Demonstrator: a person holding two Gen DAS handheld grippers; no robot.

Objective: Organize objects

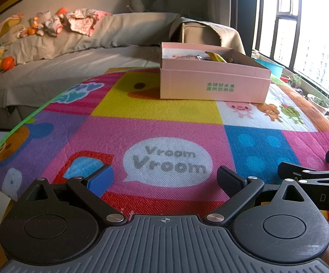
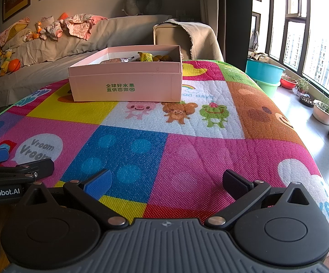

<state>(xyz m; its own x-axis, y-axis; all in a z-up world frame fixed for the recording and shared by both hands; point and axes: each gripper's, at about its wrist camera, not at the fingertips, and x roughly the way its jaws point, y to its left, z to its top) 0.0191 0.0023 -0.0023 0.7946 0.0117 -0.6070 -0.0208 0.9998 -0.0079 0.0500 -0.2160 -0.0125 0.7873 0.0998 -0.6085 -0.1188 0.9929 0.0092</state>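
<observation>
Ahead, pink cardboard box (image 2: 125,86) on woven patchwork mat (image 2: 198,159), left tool (image 1: 164,179) and right tool (image 2: 166,182) both released.

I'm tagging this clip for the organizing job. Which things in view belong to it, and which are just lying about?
Part of the job:
- pink box on the play mat
- yellow packet and other items inside it
- left hand-held gripper and right hand-held gripper, both open, empty

Just lying about:
- clothes on the sofa
- teal basin
- potted plants

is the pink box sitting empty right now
No, in the right wrist view the pink box on the play mat holds a yellow packet and other small items.
</observation>
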